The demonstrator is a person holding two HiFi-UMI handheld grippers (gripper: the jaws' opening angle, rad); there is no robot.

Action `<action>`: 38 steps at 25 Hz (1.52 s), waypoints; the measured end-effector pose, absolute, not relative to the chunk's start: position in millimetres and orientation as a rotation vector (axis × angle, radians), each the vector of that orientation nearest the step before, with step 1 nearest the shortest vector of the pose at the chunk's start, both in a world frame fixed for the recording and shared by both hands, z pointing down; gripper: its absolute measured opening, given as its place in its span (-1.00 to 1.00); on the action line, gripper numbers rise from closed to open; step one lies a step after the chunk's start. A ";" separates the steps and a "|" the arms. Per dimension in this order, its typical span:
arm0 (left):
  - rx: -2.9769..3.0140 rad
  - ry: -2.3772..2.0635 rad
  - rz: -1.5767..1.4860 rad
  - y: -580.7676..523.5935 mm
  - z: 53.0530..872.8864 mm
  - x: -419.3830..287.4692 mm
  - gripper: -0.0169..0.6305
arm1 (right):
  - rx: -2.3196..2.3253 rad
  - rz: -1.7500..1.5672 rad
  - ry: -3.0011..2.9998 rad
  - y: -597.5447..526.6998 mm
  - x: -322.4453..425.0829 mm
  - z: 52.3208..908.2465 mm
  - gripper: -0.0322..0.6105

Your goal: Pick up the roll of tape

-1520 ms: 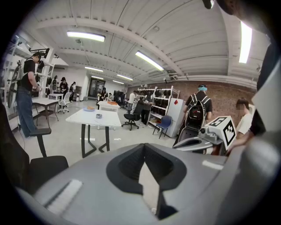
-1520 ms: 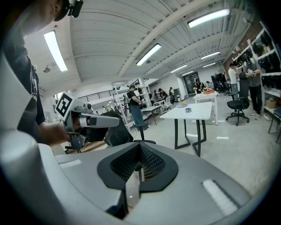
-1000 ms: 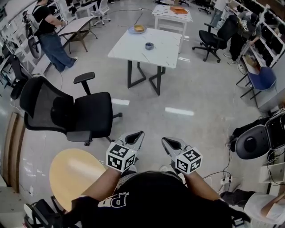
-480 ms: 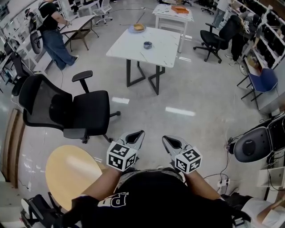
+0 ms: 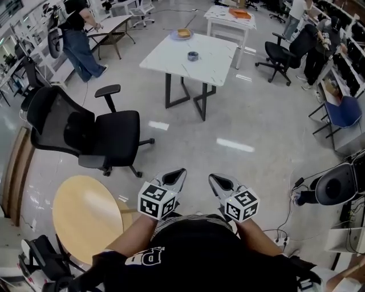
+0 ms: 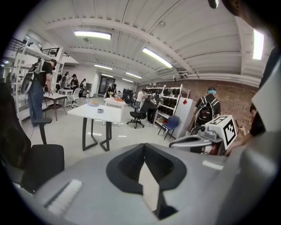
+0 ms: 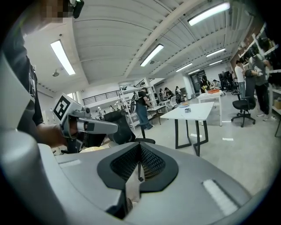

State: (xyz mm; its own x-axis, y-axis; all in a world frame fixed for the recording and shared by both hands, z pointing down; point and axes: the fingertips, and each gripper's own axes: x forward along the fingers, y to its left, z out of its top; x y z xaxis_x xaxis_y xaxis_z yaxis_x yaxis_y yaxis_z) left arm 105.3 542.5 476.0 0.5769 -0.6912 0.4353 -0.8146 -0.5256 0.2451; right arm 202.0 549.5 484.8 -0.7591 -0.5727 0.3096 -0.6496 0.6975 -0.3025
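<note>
1. Writing: white letters on the person's black shirt (image 5: 188, 256) at the bottom of the head view are cut off and not readable. Each gripper carries a marker cube with black-and-white square patterns, left cube (image 5: 155, 201) and right cube (image 5: 242, 205). No other print can be made out.
2. Roll of tape (image 5: 193, 56): one, small and dark. It sits on the near white table (image 5: 165, 57), towards the middle of the top and well apart from both grippers. It seems to lie flat with its opening up, though it is too small to be sure. It is round, so no long side to read.
3. Left gripper (image 5: 179, 171): held close in front of the body, tips pointing ahead towards the table. In the left gripper view its jaws are pressed together with nothing between them.
4. Right gripper (image 5: 213, 178): just beside the left one and roughly parallel to it. In the right gripper view its jaws meet, clamped on nothing.
5. Count: two grippers, one tape roll, and two white tables, the second (image 5: 223, 18) behind the first.
6. One plate (image 5: 183, 34) holding something yellowish sits at the far edge of the near table. An orange item (image 5: 242, 13) lies on the far table.
7. One black office chair (image 5: 108, 134) is left of the table. One round wooden top (image 5: 85, 214) is beside the person's left arm, and one blue chair (image 5: 342, 111) is far right.
</note>
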 end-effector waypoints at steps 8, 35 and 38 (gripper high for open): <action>2.385 -1.189 0.451 539.7 481.6 127.7 -0.77 | 1.016 0.636 -2.716 543.2 224.8 490.2 -0.90; 2.446 -1.109 0.415 292.4 482.4 32.5 -0.77 | 1.038 0.618 -2.617 315.9 124.5 489.4 -0.90; 2.454 -1.098 0.428 257.5 481.8 13.2 -0.77 | 1.057 0.628 -2.606 281.2 105.2 487.3 -0.90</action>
State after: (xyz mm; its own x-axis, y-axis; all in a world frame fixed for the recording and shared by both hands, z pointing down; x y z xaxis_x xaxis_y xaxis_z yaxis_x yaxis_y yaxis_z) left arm 13.2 257.5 481.8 0.6412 -0.6316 0.4358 -0.7598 -0.6019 0.2457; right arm 105.2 281.2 487.3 -0.7019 -0.5960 0.3901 -0.7083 0.6421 -0.2933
